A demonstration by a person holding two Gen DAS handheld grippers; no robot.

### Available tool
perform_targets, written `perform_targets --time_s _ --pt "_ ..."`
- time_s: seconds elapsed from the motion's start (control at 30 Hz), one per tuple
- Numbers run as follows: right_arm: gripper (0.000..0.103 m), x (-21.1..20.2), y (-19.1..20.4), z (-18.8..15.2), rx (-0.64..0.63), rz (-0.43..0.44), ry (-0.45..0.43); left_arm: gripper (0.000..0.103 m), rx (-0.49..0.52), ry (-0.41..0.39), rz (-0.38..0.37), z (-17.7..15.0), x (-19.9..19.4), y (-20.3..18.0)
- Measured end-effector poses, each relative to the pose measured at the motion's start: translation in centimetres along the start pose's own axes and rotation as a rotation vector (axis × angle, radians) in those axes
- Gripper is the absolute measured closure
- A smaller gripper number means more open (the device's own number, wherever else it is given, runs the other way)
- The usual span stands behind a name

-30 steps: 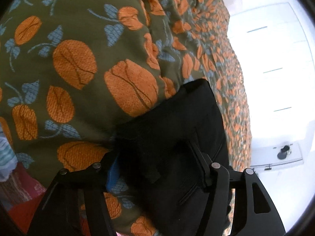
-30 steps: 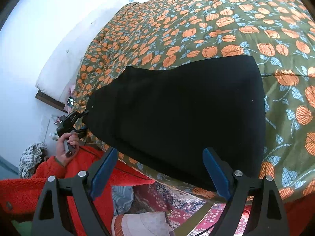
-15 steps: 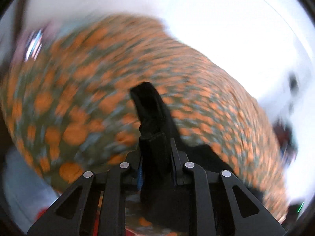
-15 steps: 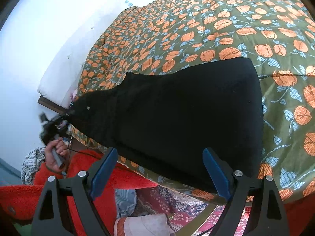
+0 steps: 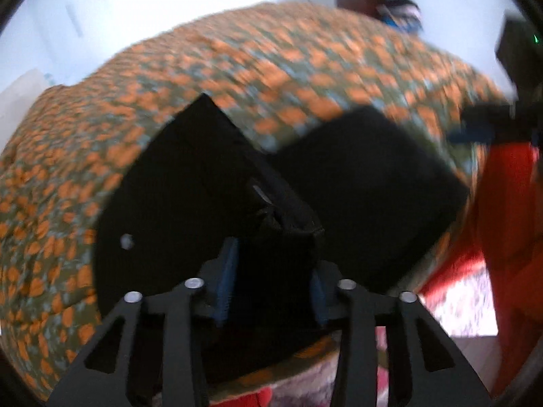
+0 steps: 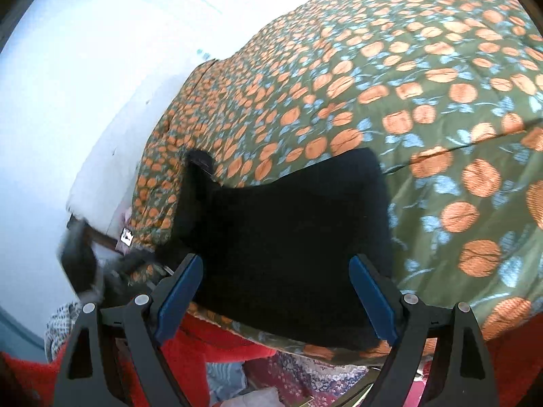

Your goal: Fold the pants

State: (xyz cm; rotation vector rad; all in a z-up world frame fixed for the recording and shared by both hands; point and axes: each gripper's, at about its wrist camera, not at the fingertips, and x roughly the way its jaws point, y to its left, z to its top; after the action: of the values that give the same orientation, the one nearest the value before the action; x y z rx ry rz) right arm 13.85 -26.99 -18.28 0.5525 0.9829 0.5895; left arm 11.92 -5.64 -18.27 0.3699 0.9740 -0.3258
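- The left tool has black angular arms with blue ribbed pads; its jaws are opening, with a bunched fold of the black pants still pinched between the pads.
- The right tool stands wide apart, blue pads bare, nothing between them.
- A fuzzy red sleeve shows just below the bed's edge.
- The pants are matte, soft black cloth, lying on the near edge of the bed, one end lifted into a peaked flap.
- The bedspread is quilted olive fabric printed with round orange fruit and pale blue leaves.
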Motion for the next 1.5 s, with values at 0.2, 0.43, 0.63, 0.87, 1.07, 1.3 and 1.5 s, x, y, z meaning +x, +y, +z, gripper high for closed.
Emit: perform_targets --time_s 0.2,0.43,0.63,0.87,1.07,1.3,1.5 --pt "0.015 -1.4 -0.4 0.5 0.015 -0.015 -0.045 0.059 -0.219 -0.090 -0.157 0.1 -5.5 5.2" --pt "0.015 0.1 2.4 3.0 0.006 0.108 0.004 0.078 -0.576 -0.155 -0.048 -3.5 -5.6 15.2" --pt "0.019 7.8 4.7 3.8 0.065 0.302 0.276 0.094 -0.429 0.033 -0.110 -4.5 0.3 10.6" --pt "0.031 13.4 5.4 2.9 -0.003 0.273 0.482 0.095 -0.445 0.042 -0.144 -4.8 0.3 10.3" --pt "0.037 15.5 5.9 2.5 -0.089 0.222 0.574 0.095 -0.440 0.040 -0.145 -4.9 0.6 10.4" --pt "0.051 16.2 6.7 2.6 -0.153 0.219 0.606 0.094 -0.466 0.034 -0.156 -5.4 0.6 10.9" --pt "0.079 17.6 6.7 1.9 -0.176 0.129 0.584 0.093 -0.524 -0.007 -0.147 -5.4 -0.7 12.3"
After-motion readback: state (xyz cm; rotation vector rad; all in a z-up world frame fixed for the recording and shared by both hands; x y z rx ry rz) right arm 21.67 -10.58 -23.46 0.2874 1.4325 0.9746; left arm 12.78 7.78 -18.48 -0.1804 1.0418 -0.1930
